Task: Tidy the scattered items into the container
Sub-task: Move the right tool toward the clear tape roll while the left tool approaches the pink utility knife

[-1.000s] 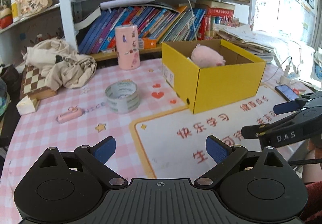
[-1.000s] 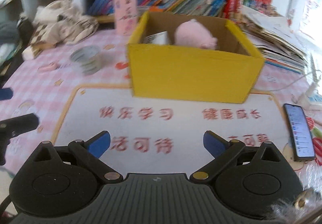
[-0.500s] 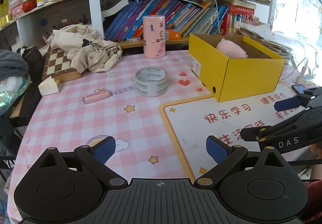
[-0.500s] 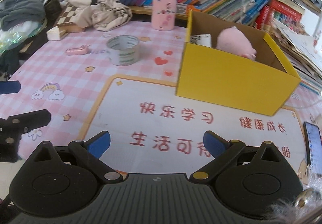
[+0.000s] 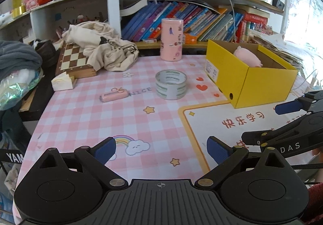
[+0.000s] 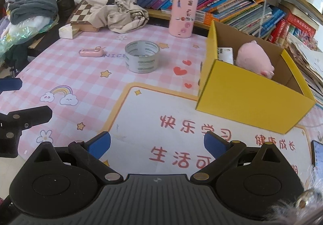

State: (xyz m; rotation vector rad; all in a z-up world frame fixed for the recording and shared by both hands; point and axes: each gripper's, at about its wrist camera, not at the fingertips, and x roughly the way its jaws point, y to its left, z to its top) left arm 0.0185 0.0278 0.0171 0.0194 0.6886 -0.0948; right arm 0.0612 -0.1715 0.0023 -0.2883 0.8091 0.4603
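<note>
Tidying half done: two strays outside the box

Sitting at 2 o'clock, yellow box (image 5: 260, 85) open-topped for easy drops, already holding pink plush (image 6: 254, 59). Lying loose at 12 o'clock: tape roll (image 5: 171, 84), then small pink case (image 5: 114, 96) at 11. Hovering low and back, left gripper (image 5: 161, 151) and right gripper (image 6: 157, 144) both spread wide, holding nothing, likely readying a reach

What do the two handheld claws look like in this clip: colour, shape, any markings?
Both match: the left claw and right claw are matte black, with two round housings, a ribbed centre plate, brass pivot pins and blue textured pads. The right one's side reads "DAS".
</note>
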